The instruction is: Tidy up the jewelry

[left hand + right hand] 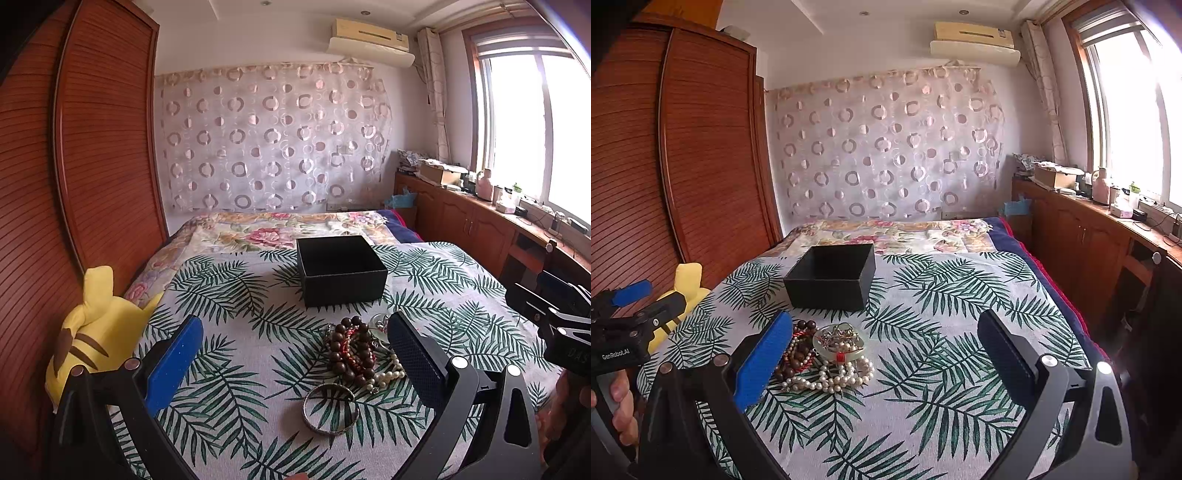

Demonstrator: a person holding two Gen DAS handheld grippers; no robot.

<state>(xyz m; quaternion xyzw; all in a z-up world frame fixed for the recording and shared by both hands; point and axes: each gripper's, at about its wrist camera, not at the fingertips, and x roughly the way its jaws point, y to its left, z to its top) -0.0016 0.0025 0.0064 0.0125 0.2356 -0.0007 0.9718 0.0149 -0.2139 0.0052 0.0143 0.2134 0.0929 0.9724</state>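
Observation:
An open black box (341, 271) (831, 277) stands on the leaf-print cloth on the bed. In front of it lies a pile of jewelry: dark wooden bead strings (351, 350) (798, 360), a pearl necklace (388, 376) (834, 378), a pale jade bangle with small rings on it (840, 343) and a silver bangle (330, 410) apart at the front. My left gripper (295, 354) is open and empty, with the pile between its fingers near the right one. My right gripper (884, 354) is open and empty, with the pile by its left finger.
A yellow plush toy (92, 332) lies at the bed's left edge by the wooden wardrobe (74, 166). A floral quilt (266, 230) covers the far bed. A wooden cabinet (1089, 236) with clutter runs under the window on the right.

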